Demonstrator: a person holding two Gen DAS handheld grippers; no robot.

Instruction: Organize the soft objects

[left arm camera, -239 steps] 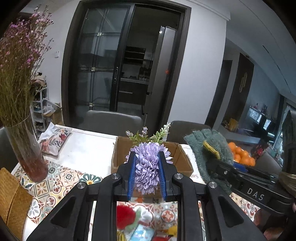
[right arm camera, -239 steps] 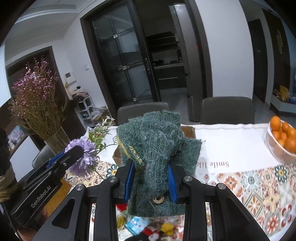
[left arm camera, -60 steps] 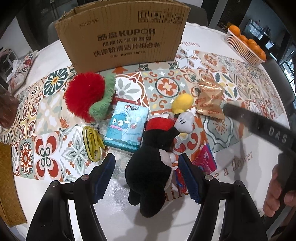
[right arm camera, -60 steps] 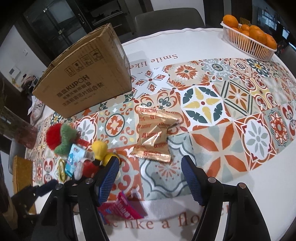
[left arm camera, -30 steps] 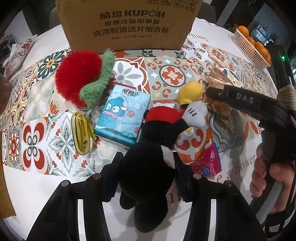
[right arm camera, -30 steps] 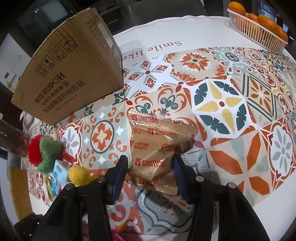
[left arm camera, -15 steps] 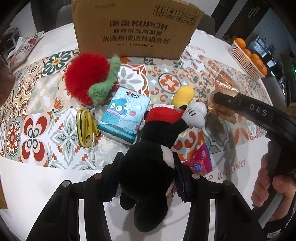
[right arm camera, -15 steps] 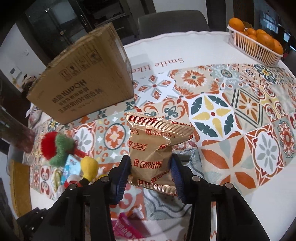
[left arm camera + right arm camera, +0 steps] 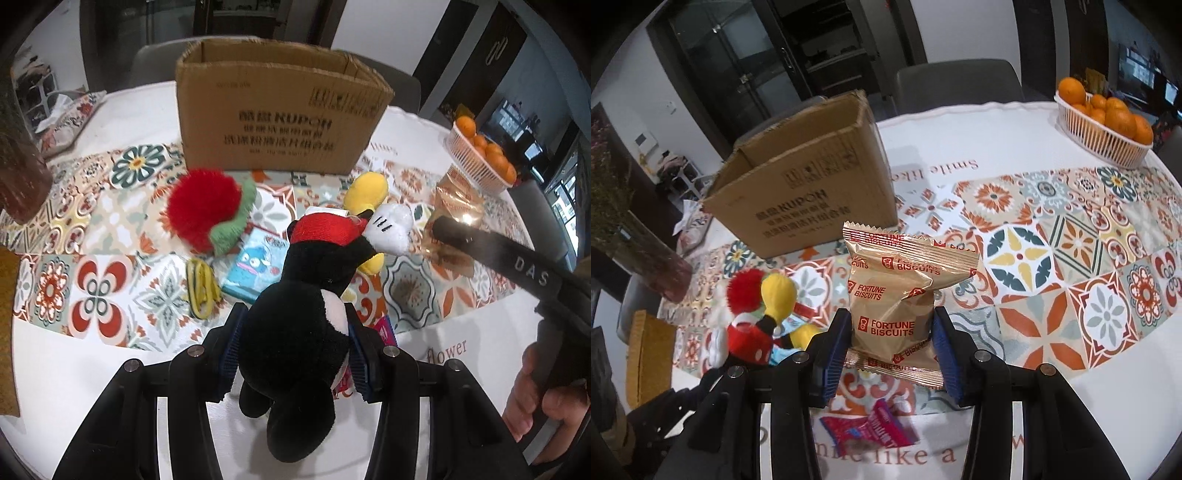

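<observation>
My left gripper (image 9: 293, 356) is shut on a black plush mouse (image 9: 306, 317) with red shorts, white glove and yellow shoes, held off the table; the same toy (image 9: 757, 332) shows at lower left in the right wrist view. My right gripper (image 9: 888, 343) is shut on a gold biscuit packet (image 9: 894, 295), lifted above the patterned cloth; the packet (image 9: 456, 201) also appears in the left wrist view, in front of the right gripper's black body. An open cardboard box (image 9: 280, 110) stands beyond both. A red and green fuzzy ball (image 9: 207, 216) lies before the box.
On the cloth lie a blue tissue pack (image 9: 255, 266), a yellow band (image 9: 201, 288) and a pink wrapper (image 9: 868, 428). A basket of oranges (image 9: 1104, 122) stands at the far right, a vase (image 9: 646, 254) at the left. Chairs (image 9: 956, 81) ring the table's far edge.
Both grippers have risen with their loads: the plush mouse and the biscuit packet have left the table. The views now take in the box's open top.
</observation>
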